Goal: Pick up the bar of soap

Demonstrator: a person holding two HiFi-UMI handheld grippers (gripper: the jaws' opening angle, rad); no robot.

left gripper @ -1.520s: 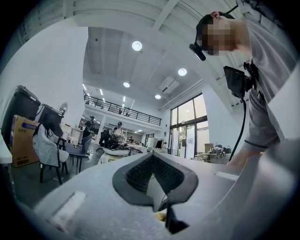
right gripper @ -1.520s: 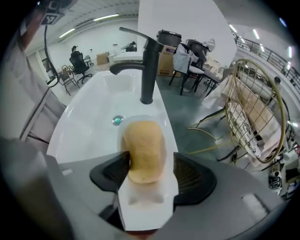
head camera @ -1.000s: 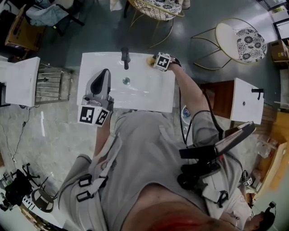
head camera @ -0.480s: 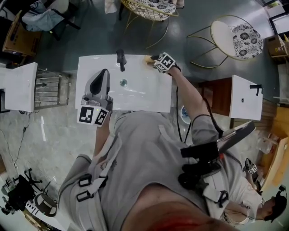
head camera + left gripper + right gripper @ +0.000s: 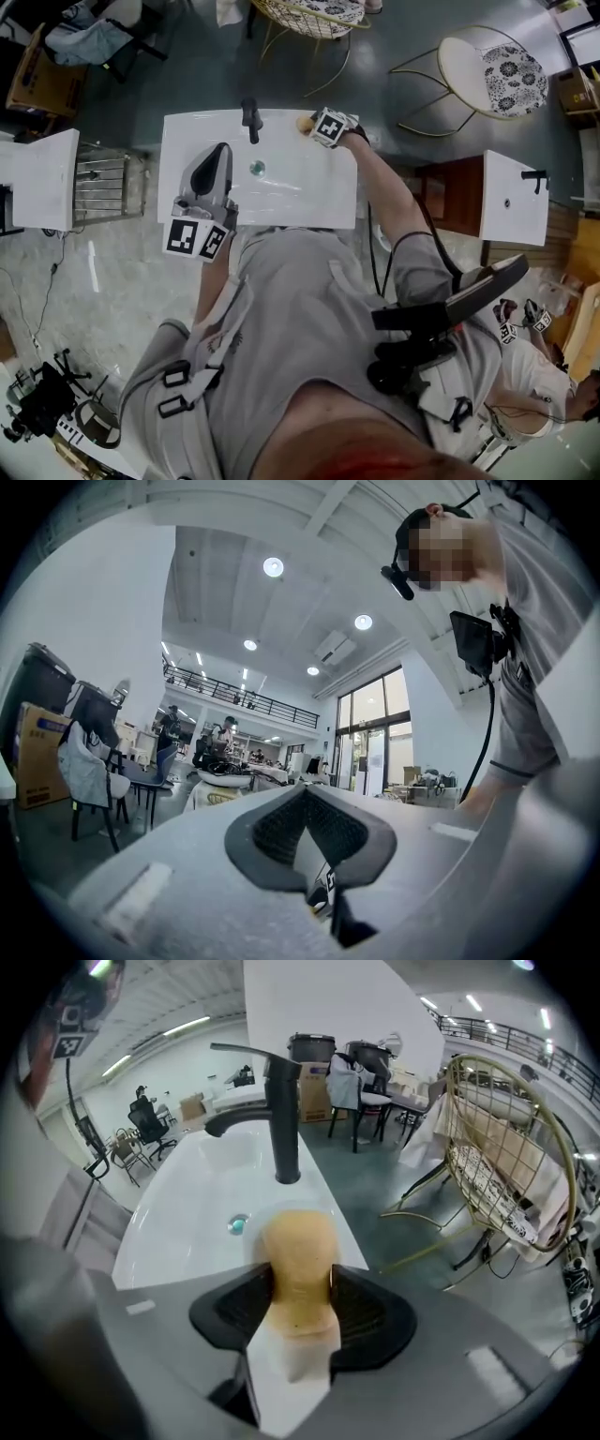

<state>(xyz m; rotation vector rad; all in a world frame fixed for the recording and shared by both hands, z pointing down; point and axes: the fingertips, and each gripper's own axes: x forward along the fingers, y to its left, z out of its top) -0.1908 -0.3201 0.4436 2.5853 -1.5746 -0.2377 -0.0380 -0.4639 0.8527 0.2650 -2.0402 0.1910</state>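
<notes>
Item: bar of soap (image 5: 296, 1237), tan, rounded ends. Location: far right corner of the white sink (image 5: 300, 202), right of the black faucet (image 5: 281, 1110). Long axis runs along the jaws. The free end sticks out past the jaw tips and points at the sink's far rim by the faucet base.
Right gripper (image 5: 300, 1283): tilted down, pads clamped on the bar's two long sides.
Left gripper (image 5: 305, 791): near left edge of the sink, level, jaws closed tip to tip, empty.
Drain (image 5: 238, 1224): left of the bar.

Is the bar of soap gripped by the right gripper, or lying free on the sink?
Gripped. In its own view, the right gripper presses both pads against the sides of the tan bar of soap.
</notes>
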